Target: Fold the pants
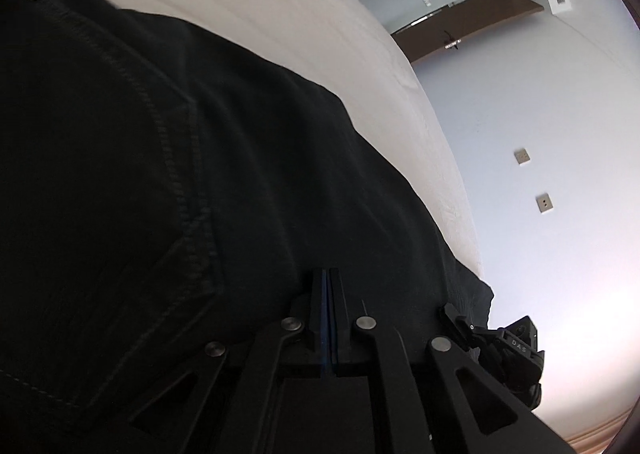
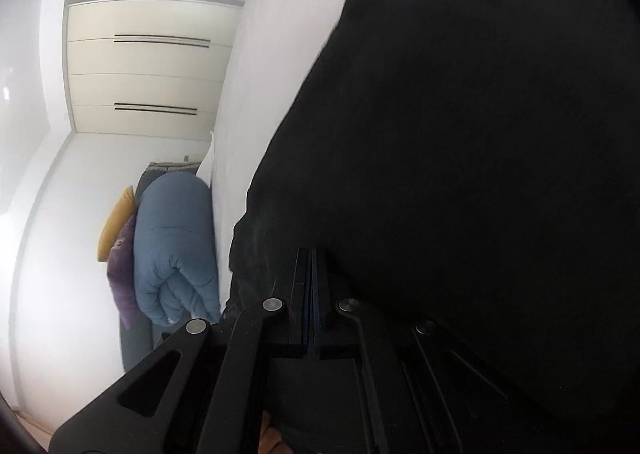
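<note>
Black pants (image 1: 180, 158) with visible seam stitching and a metal rivet lie on a white bed (image 1: 320, 14) and fill most of the left wrist view. My left gripper (image 1: 329, 278) is shut, its jaws pressed together at the edge of the fabric. In the right wrist view the black pants (image 2: 460, 134) hang close over the lens. My right gripper (image 2: 311, 258) is shut at the pants' lower edge. Whether cloth sits between either pair of pads is hard to see in the dark.
The white bed (image 2: 272, 74) runs along the pants. A blue rolled duvet (image 2: 176, 246), a purple cushion (image 2: 122, 266) and a yellow cushion (image 2: 116, 222) sit at the bed's end. Cream wardrobe doors (image 2: 148, 66) stand behind. The other gripper (image 1: 516, 346) shows at the pants' corner.
</note>
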`<action>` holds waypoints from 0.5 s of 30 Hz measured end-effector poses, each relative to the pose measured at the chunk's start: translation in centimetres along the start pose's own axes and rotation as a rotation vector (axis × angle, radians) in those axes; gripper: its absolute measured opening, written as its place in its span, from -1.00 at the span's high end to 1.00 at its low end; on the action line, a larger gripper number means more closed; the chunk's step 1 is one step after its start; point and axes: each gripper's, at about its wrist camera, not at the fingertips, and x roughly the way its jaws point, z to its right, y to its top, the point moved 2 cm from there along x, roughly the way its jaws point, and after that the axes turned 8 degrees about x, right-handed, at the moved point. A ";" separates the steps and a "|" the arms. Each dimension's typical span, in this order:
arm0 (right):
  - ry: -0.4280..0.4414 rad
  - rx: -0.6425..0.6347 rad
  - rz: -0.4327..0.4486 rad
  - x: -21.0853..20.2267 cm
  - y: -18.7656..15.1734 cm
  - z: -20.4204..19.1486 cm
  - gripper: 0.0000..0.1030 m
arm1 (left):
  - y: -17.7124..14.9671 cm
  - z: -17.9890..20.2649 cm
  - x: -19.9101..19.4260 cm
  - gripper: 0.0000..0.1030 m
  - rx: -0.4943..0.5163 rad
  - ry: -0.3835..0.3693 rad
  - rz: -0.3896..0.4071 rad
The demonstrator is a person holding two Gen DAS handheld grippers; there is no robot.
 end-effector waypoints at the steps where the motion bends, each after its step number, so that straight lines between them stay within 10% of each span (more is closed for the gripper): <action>1: 0.009 0.022 0.039 -1.3 1.1 0.7 1.00 | 0.1 -0.6 -0.7 0.91 -0.005 0.011 0.015; 8: -0.015 0.157 0.337 -12.3 8.5 5.8 1.00 | 1.2 -3.3 -3.7 0.90 0.022 0.066 0.054; 15: -0.007 0.174 0.524 -17.7 9.1 7.3 1.00 | 2.1 -6.1 -7.4 0.91 -0.003 0.105 0.108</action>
